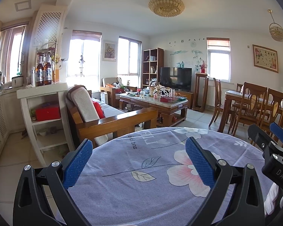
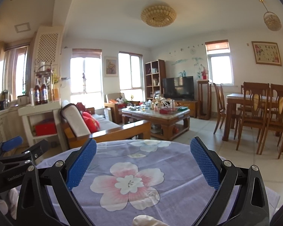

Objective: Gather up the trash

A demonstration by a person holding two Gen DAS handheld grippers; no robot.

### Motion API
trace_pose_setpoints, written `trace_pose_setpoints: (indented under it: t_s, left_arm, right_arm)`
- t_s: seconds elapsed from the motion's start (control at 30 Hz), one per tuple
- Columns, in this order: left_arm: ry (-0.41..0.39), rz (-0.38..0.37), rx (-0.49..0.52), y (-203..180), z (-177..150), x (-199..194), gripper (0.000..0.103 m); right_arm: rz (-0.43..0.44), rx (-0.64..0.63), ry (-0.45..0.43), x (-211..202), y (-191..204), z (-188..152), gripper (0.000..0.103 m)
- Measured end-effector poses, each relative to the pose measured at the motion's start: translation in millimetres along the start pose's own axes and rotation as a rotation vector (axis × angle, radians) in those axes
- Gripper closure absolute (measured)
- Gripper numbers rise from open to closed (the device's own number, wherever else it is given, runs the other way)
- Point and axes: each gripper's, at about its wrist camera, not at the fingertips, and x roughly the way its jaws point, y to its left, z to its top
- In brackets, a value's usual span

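My left gripper (image 1: 139, 154) is open and empty, held just above a round table with a lilac flowered cloth (image 1: 141, 188). My right gripper (image 2: 143, 154) is open and empty above the same cloth (image 2: 130, 169). It also shows at the right edge of the left wrist view (image 1: 273, 137), and the left gripper shows at the left edge of the right wrist view (image 2: 15, 146). A white crumpled piece (image 2: 147, 220) lies at the bottom edge of the right wrist view, below the gripper. White crumpled material (image 1: 273, 197) also shows low right in the left wrist view.
Beyond the table stand a wooden sofa (image 1: 107, 120), a cluttered coffee table (image 1: 154, 103), a TV (image 1: 175, 78) and a dining table with chairs (image 1: 254, 105). A white shelf unit (image 1: 41, 113) with two bottles (image 1: 44, 71) stands at left.
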Motion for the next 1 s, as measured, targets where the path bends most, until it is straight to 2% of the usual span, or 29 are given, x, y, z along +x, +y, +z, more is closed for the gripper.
trace_pose_setpoints:
  t_s: [0.47,0.8,1.0]
  left_arm:
    - [0.003,-0.002,0.001,0.5,0.3,1.6,0.005]
    - [0.046,-0.024,0.004,1.2,0.9,12.5,0.005]
    - [0.034,-0.014,-0.015,3.5,-0.2,6.2,0.005]
  right_arm:
    - [-0.005,0.006,0.0,0.3,0.6,0.6,0.005]
    - [-0.013,0.025,0.014,4.5,0.6,-0.5,0.005]
    - [-0.012,0.025,0.013,4.9,1.3,-0.1,0.005]
